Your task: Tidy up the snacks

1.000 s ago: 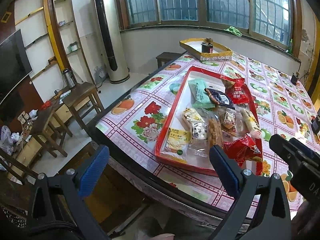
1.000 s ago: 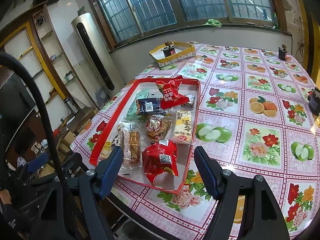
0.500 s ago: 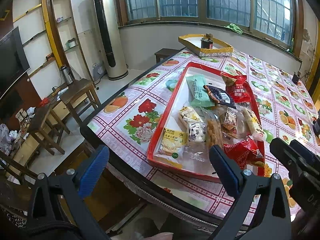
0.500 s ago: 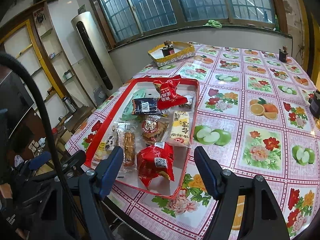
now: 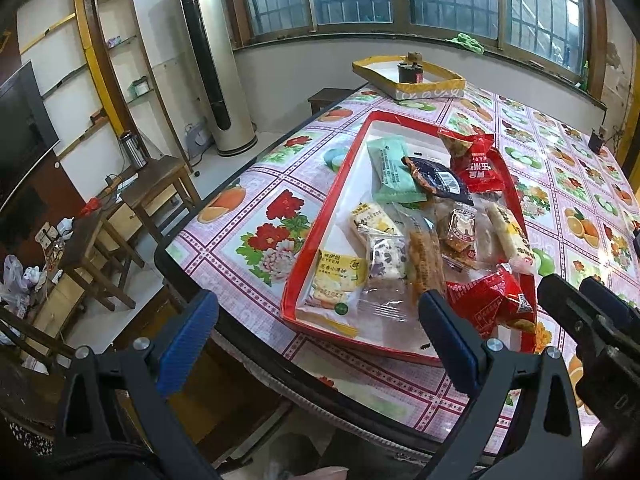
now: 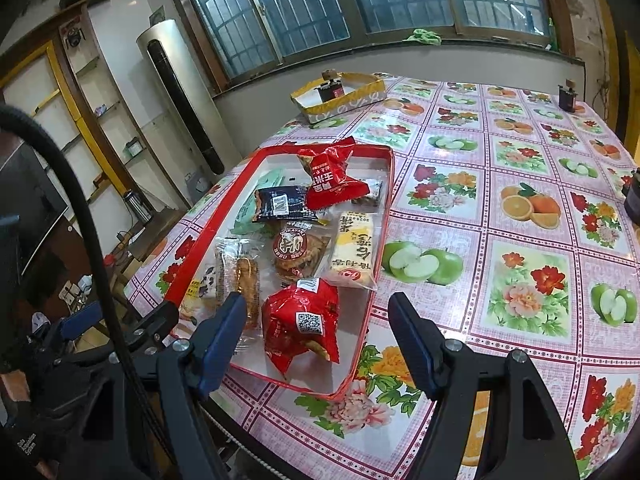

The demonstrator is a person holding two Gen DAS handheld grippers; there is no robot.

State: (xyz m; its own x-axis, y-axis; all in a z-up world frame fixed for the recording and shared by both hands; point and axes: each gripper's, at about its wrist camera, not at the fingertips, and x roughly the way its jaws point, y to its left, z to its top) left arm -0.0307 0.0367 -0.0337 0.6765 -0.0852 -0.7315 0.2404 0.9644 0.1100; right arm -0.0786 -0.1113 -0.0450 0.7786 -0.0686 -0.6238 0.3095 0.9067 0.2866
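Note:
A red tray lies on the table and holds several wrapped snacks: a red bag at its near end, a second red bag at the far end, a yellow-white bar, a round cookie pack, a green pack. My left gripper is open and empty, just short of the tray's near edge. My right gripper is open and empty, hovering over the near red bag.
The table has a fruit-and-flower cloth. A yellow box with a dark jar stands at the far end. A small dark object sits far right. Wooden stools and a tall air conditioner stand left of the table.
Both grippers have moved a little closer to the tray. Both stay open and empty. The snacks have not moved.

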